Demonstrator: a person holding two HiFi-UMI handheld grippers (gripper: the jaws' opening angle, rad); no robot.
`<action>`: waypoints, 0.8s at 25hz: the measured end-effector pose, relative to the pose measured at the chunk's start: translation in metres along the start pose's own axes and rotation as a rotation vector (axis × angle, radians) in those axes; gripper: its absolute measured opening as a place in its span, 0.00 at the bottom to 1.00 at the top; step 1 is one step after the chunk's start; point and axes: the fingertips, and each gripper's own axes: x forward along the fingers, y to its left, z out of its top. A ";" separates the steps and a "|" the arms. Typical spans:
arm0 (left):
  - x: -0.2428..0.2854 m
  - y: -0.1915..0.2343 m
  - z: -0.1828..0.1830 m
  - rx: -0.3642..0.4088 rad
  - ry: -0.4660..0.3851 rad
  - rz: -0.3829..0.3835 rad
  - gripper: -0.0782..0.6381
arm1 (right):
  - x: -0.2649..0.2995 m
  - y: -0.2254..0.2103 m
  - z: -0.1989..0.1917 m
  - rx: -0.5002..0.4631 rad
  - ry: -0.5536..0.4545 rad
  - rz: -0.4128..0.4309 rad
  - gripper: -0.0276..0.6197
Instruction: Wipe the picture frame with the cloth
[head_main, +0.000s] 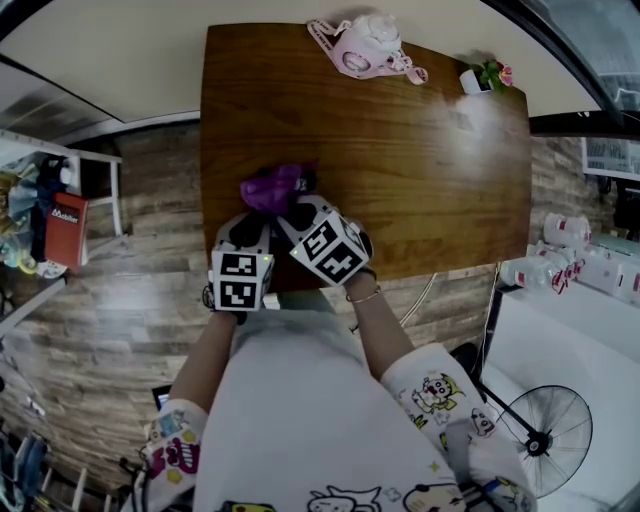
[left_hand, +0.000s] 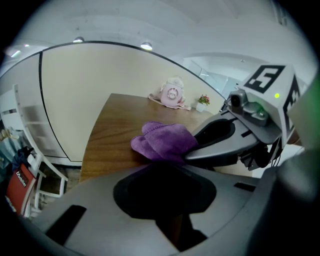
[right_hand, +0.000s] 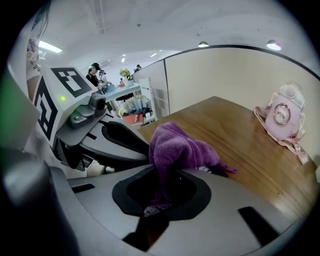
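Note:
A purple cloth (head_main: 270, 188) lies bunched near the front edge of the wooden table (head_main: 420, 180). My right gripper (head_main: 300, 205) is shut on it; in the right gripper view the cloth (right_hand: 177, 147) runs down between the jaws. The cloth drapes over a small dark picture frame, of which only a corner (right_hand: 220, 170) peeks out. My left gripper (head_main: 258, 215) sits close beside the right one, its jaws closed on the dark frame (left_hand: 165, 187) below the cloth (left_hand: 162, 140). Most of the frame is hidden.
A pink bottle with a strap (head_main: 365, 45) stands at the table's far edge, a small potted plant (head_main: 485, 77) at the far right corner. A floor fan (head_main: 545, 435) is at the lower right and a red book (head_main: 65, 228) on shelving at the left.

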 end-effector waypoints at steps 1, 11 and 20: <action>0.000 0.000 0.000 -0.001 0.000 0.000 0.21 | -0.001 -0.001 -0.002 0.006 -0.002 -0.003 0.11; 0.002 0.003 -0.002 -0.007 0.003 -0.008 0.21 | -0.022 -0.009 -0.015 0.060 -0.008 -0.056 0.11; 0.001 0.002 0.000 -0.021 0.012 -0.018 0.21 | -0.043 -0.024 -0.032 0.154 -0.014 -0.125 0.11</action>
